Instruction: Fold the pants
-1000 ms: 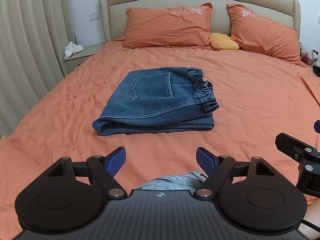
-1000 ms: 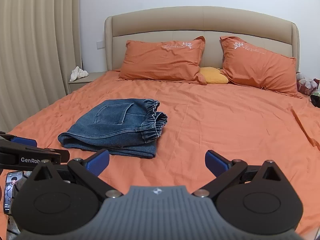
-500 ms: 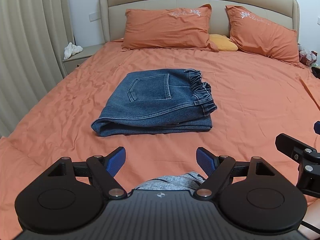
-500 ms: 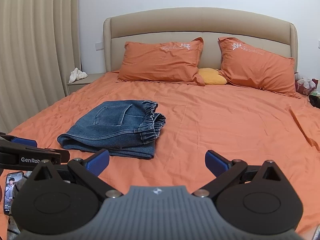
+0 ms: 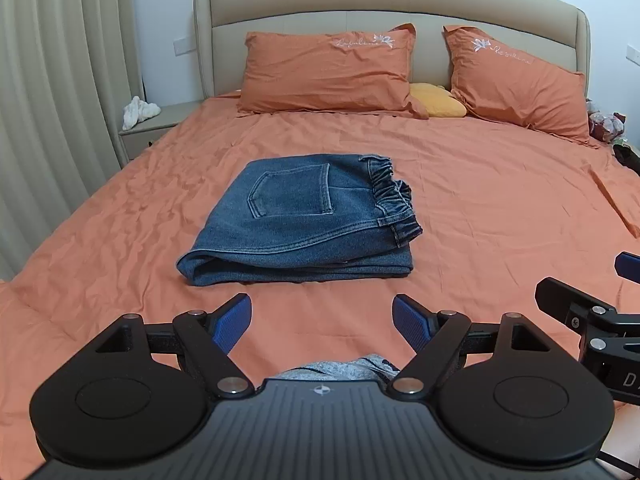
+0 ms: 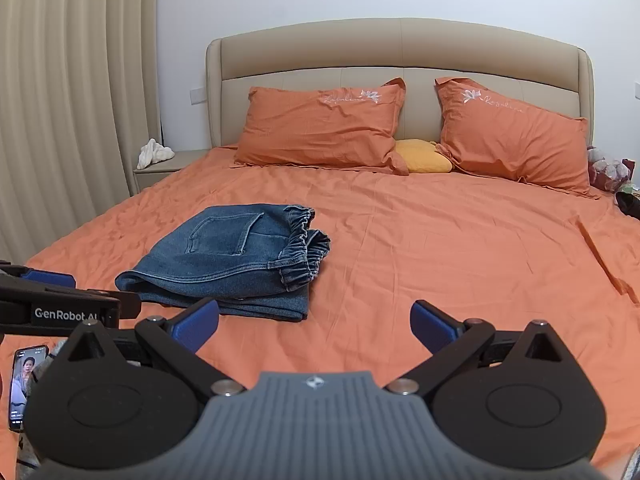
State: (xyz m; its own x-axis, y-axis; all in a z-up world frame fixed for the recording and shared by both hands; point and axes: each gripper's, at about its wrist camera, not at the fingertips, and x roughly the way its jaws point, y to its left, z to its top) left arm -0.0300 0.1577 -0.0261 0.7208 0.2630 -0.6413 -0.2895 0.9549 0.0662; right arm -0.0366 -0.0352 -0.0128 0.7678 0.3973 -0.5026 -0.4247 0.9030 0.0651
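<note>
My left gripper (image 5: 322,316) spread wide and empty, my right gripper (image 6: 314,322) likewise wide and empty, folded pants (image 5: 308,220) (back pocket up) lying mid orange bed (image 5: 500,208), apart from both, phone (image 6: 26,384) at my left.

Home bedroom here. Wide bed (image 6: 440,248) under orange sheet, padded beige headboard (image 6: 400,56) at its far end, two orange pillows (image 6: 320,128) leaning on headboard, small yellow cushion (image 6: 422,156) between them. Nightstand (image 6: 168,166) left of headboard, pleated curtain (image 6: 72,100) beyond it, phone (image 6: 24,384) near bed's foot
</note>
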